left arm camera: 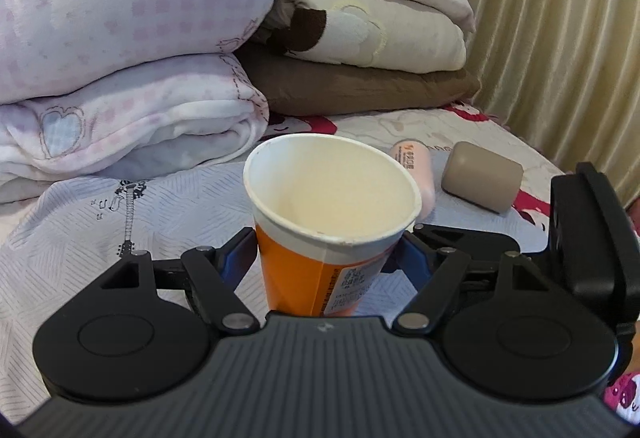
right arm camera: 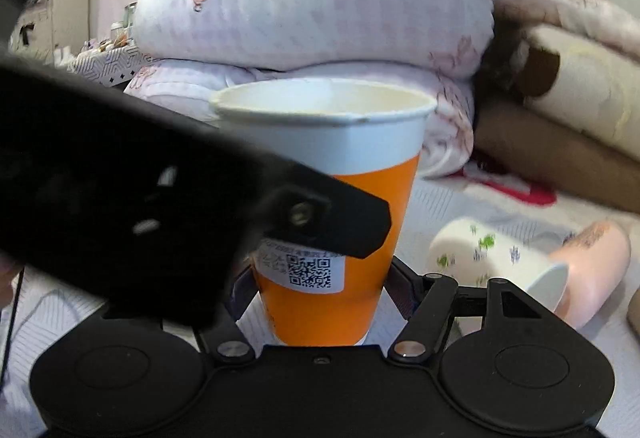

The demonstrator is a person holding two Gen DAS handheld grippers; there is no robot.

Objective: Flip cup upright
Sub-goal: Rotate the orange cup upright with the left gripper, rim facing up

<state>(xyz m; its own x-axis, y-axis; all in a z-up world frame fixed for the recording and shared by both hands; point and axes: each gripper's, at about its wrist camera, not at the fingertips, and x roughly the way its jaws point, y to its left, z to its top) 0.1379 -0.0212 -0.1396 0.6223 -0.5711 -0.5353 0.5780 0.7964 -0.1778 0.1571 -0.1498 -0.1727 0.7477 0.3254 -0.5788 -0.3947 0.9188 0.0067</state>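
so the orange cup (left arm camera: 332,222) is standing upright, mouth up, on the bed sheet (left arm camera: 80,230), with both my grippers around it. my left gripper (left arm camera: 326,258) has its blue pads up against the cup's sides, so it looks clamped on it. my right gripper (right arm camera: 320,290) sits at the lower part near the QR label, but the other gripper blocks half that view, so i can't tell if it's really squeezing. a pink bottle (left arm camera: 420,178) and a tan block (left arm camera: 482,178) lie just behind the cup, plus a white flowered cup (right arm camera: 496,262) on its side. folded blankets (left arm camera: 132,50) are stacked further back
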